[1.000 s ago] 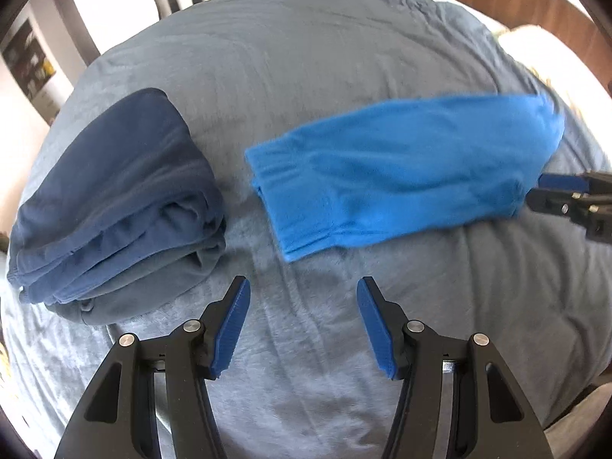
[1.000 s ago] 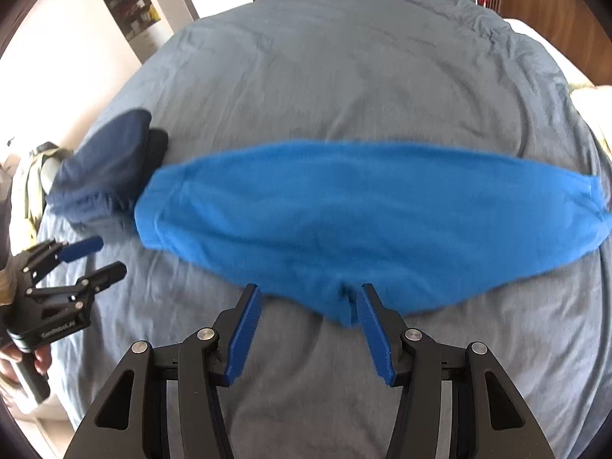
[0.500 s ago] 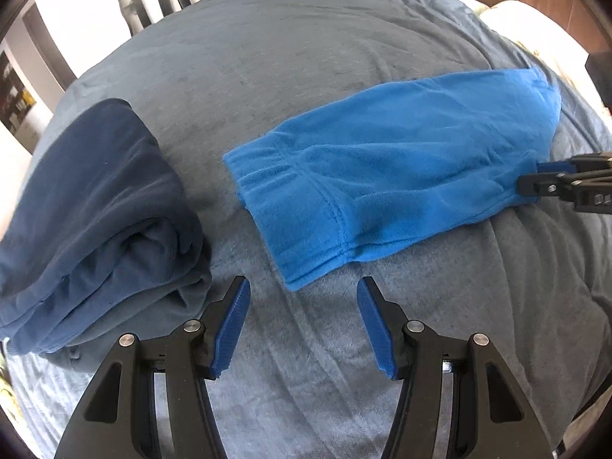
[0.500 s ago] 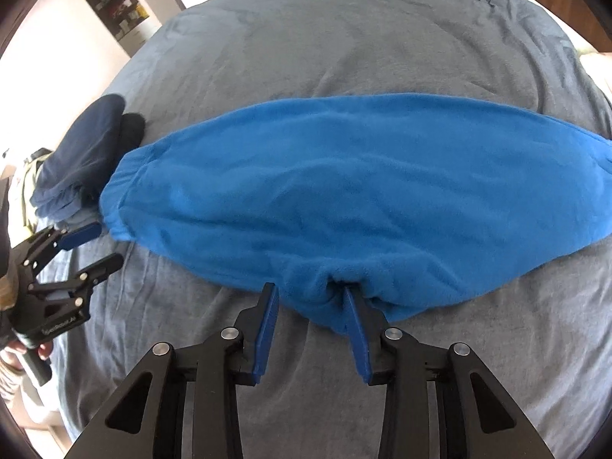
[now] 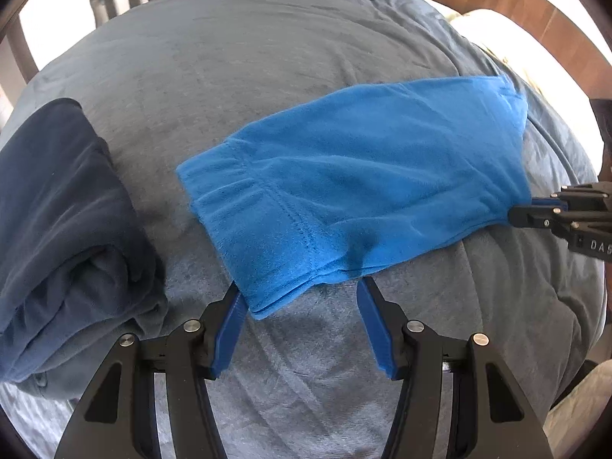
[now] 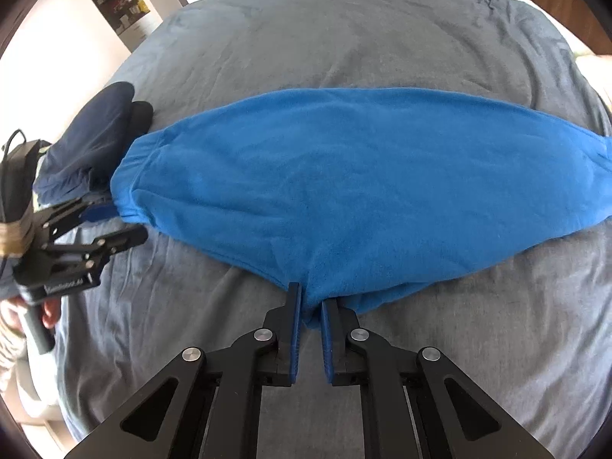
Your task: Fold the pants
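Observation:
Bright blue fleece pants (image 5: 355,187) lie folded lengthwise on a grey bed cover (image 5: 267,57); they also fill the middle of the right wrist view (image 6: 363,183). My left gripper (image 5: 302,298) is open, its jaws straddling the near corner of the waistband end. It shows at the left of the right wrist view (image 6: 114,225). My right gripper (image 6: 310,306) is shut on the pants' near edge at the crotch point. It shows at the right of the left wrist view (image 5: 516,210).
A pile of folded dark navy clothes (image 5: 65,225) lies to the left of the pants, also in the right wrist view (image 6: 91,137). A wooden headboard (image 5: 516,11) stands at the far right. A shelf (image 6: 118,4) stands beyond the bed.
My right gripper has closed on the pants' near edge. My left gripper has moved forward, so its open jaws now straddle the waistband corner.

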`<action>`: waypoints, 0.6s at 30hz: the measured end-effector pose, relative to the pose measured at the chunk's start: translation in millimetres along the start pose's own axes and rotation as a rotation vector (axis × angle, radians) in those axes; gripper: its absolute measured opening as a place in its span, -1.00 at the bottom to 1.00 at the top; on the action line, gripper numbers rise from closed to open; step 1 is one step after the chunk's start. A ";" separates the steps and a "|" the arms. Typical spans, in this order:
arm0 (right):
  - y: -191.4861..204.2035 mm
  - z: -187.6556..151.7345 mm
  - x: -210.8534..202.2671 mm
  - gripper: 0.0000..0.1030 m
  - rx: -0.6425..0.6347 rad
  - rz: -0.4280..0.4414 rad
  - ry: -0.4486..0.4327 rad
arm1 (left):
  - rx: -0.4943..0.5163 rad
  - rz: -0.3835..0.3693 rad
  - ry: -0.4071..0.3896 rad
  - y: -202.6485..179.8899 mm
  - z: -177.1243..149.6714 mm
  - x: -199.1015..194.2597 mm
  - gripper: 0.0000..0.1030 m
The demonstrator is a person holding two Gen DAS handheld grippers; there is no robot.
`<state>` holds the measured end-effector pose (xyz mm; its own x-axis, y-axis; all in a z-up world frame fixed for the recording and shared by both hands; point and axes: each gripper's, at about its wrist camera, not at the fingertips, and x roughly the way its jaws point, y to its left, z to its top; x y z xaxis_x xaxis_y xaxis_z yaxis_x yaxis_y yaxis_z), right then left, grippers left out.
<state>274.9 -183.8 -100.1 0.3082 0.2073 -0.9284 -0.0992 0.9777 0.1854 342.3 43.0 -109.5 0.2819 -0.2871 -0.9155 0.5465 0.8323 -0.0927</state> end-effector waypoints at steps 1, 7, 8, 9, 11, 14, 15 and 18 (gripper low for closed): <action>-0.1 -0.6 0.1 -0.80 -0.001 -0.002 -0.003 | 0.005 -0.006 0.004 0.3 0.7 1.4 0.08; 0.8 -0.6 6.3 -0.80 -0.010 -0.026 0.014 | 0.013 -0.010 0.042 9.6 -2.0 4.9 -0.66; 2.3 -0.1 6.3 -0.80 -0.015 -0.033 0.014 | 0.009 -0.012 0.053 11.2 -2.5 3.3 -0.67; 4.0 0.0 5.9 -0.80 -0.018 -0.040 0.014 | 0.009 -0.006 0.062 11.8 -2.9 2.7 -0.68; 7.1 1.8 6.3 -0.80 -0.018 -0.055 0.016 | 0.006 -0.010 0.097 15.4 -3.5 2.0 -0.71; 12.0 3.5 11.7 -0.80 -0.009 -0.078 0.036 | 0.020 -0.011 0.134 19.9 -6.4 7.3 -0.75; 12.7 3.4 13.8 -0.81 -0.005 -0.085 0.043 | 0.030 -0.013 0.145 20.4 -7.5 9.9 -0.76; 14.0 1.9 21.4 -0.81 0.008 -0.107 0.058 | 0.049 -0.018 0.168 20.9 -8.6 15.5 -0.77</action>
<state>281.9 -165.6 -116.7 0.2614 0.0999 -0.9600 -0.0611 0.9943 0.0869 351.4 60.1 -129.1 0.1384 -0.2156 -0.9666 0.5895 0.8022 -0.0945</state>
